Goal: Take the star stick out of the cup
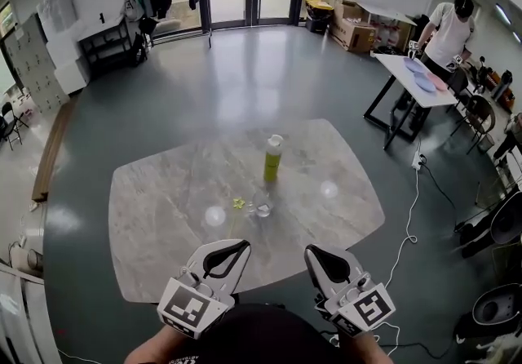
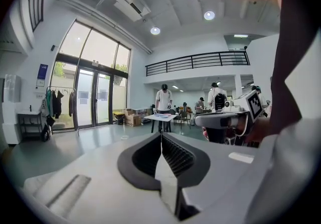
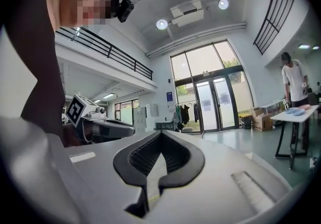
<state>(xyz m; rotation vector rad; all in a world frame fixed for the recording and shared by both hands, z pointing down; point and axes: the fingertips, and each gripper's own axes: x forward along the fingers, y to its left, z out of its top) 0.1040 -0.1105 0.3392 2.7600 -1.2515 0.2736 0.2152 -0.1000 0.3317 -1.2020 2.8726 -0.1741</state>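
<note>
On the marble table stands a small clear cup. The yellow star of the star stick shows just left of the cup; whether its stick rests in the cup is too small to tell. My left gripper and right gripper are held close to my body over the table's near edge. Both are shut and empty, well short of the cup. Both gripper views look out at the room and up toward the ceiling, so neither shows the table or the cup.
A tall yellow-green bottle stands just behind the cup. A person works at a white table at the back right. Cardboard boxes lie beyond it. A cable runs across the floor to the right.
</note>
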